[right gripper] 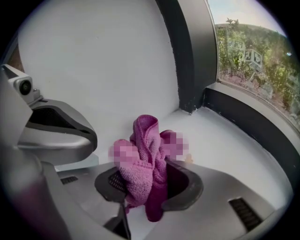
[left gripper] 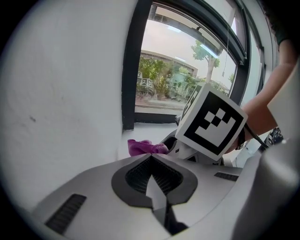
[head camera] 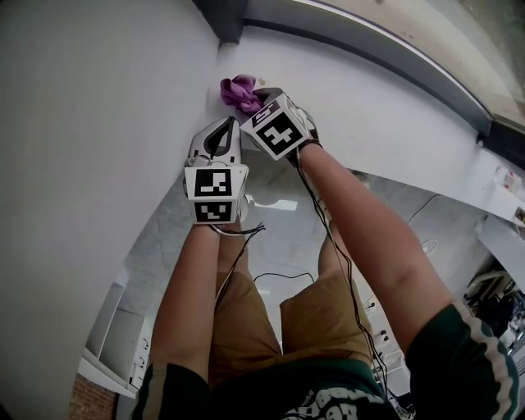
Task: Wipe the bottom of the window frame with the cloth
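Observation:
A purple cloth [right gripper: 146, 161] is bunched up between the jaws of my right gripper [right gripper: 149, 182], which is shut on it. The cloth [head camera: 239, 92] is held over the left end of the white sill [head camera: 369, 94], close to the dark corner of the window frame [head camera: 227, 20]. The frame's dark bottom bar [right gripper: 251, 123] runs off to the right behind the sill [right gripper: 225, 140]. My left gripper [head camera: 220, 135] hangs just left of and behind the right one [head camera: 262, 102], near the wall. Its jaws [left gripper: 152, 183] are shut with nothing in them, and the cloth [left gripper: 144, 147] shows beyond them.
A white wall [head camera: 98, 123] rises along the left. The right gripper's marker cube [left gripper: 212, 123] is close in front of the left gripper's camera. Thin black cables [head camera: 328, 230] trail along the person's arms. Trees and a building show through the glass [left gripper: 178, 70].

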